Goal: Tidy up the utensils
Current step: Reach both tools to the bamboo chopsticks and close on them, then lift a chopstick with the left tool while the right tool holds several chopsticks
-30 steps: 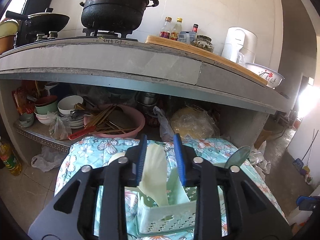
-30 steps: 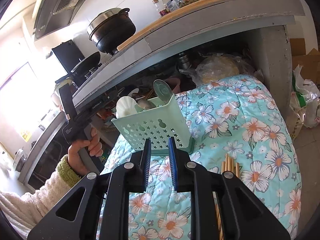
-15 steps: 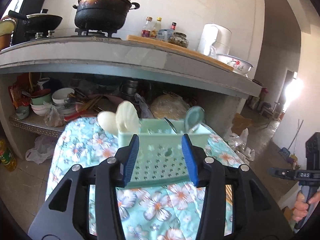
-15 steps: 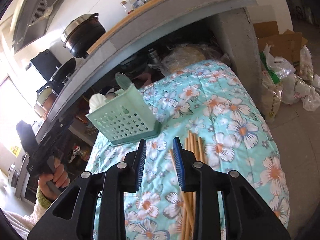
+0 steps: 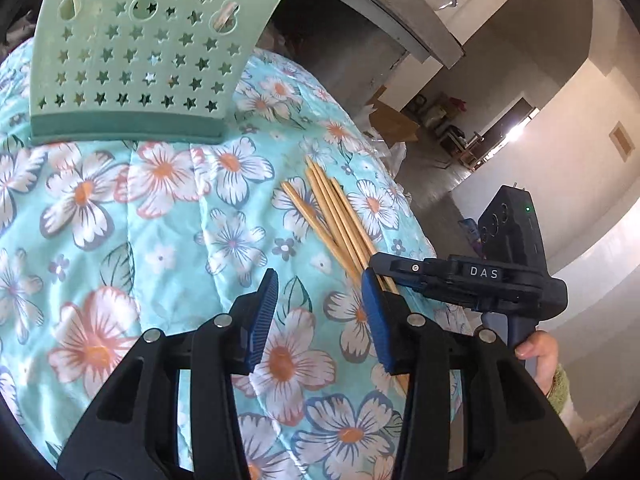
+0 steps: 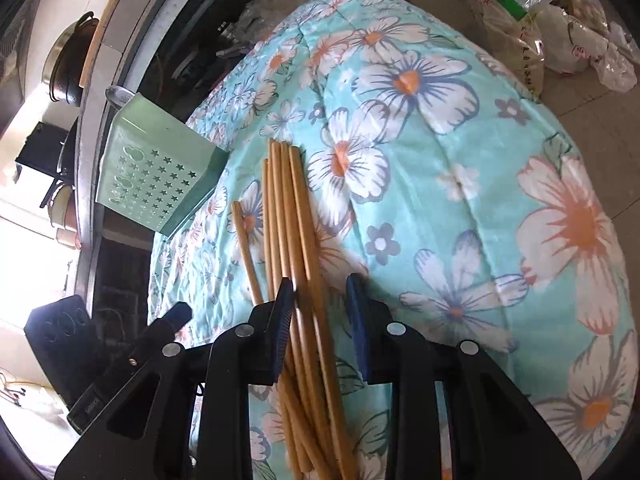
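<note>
Left wrist view: the left tool (image 5: 316, 312) hangs over the flowered quilt (image 5: 132, 240) with its jaws apart and nothing between them; they have just been closing a little, on air. The bundle of bamboo chopsticks (image 5: 332, 216) lies on the quilt to the right of this tool and just beyond it, its near part hidden under the right tool (image 5: 400, 270), which comes in from the right. The green perforated utensil holder (image 5: 132, 52) stands at the far left of the quilt, well apart from the sticks. The two tools sit close together here, so I judge a knock between them likely if both go for the bundle at once.

Right wrist view: the right tool (image 6: 318, 304) is open and low over the chopsticks (image 6: 288, 216). Only some sticks lie between its jaws. Others run under or to the left of the left pad (image 6: 282, 320), and one lies apart, further left. I cannot tell whether the pads touch the wood. The holder (image 6: 156, 176) stands far left with a spoon bowl (image 6: 118, 94) showing above its rim.

Risks, as I judge them:
- Closing from here would probably take only part of the bundle and leave or flick the rest aside.
- The left pad may come down on top of a stick and roll it away.
- The soft quilt gives way, so a pad could catch cloth with the sticks.
- Smooth round sticks gripped near one end may fan out or slide free when lifted.
</note>
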### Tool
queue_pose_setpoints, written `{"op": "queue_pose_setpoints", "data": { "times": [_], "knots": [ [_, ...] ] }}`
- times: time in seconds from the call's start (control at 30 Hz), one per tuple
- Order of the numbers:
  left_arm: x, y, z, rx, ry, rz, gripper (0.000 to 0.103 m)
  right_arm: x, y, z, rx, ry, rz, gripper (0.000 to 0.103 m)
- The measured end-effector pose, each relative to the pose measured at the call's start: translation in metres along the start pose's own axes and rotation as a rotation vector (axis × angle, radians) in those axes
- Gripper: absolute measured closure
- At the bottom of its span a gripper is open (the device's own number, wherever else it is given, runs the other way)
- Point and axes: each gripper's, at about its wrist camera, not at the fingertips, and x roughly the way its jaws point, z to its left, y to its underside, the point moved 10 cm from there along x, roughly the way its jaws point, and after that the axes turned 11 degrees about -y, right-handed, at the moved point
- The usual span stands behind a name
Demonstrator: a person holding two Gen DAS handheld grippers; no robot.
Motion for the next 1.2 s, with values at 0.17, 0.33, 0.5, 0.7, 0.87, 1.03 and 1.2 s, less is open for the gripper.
{"op": "queue_pose_setpoints", "data": {
  "times": [0.17,0.33,0.5,0.7,0.87,1.03,1.2],
  "knots": [
    [-0.009,0.006,0.019,-0.041,-0.012,-0.002,0.066,0.021,0.021,0.018,-0.028,-0.005,0.059,0.076],
    [-0.025,0.012,0.052,-0.096,-0.049,-0.004,0.072,0.054,0.044,0.04,0.05,-0.091,0.149,0.09],
    [-0.055,0.016,0.095,-0.177,-0.095,-0.053,0.074,0.098,0.062,0.078,0.004,-0.106,0.22,0.09],
    [-0.084,0.016,0.138,-0.257,-0.148,-0.104,0.074,0.152,0.09,0.125,-0.06,-0.131,0.329,0.09],
    [-0.088,0.017,0.149,-0.27,-0.159,-0.101,0.074,0.153,0.092,0.132,-0.093,-0.102,0.341,0.09],
    [-0.069,0.02,0.148,-0.263,-0.149,-0.054,0.074,0.135,0.079,0.116,-0.032,-0.11,0.306,0.09],
    [-0.059,0.026,0.143,-0.24,-0.171,-0.02,0.074,0.119,0.077,0.106,0.012,-0.137,0.287,0.089]
  ]
}}
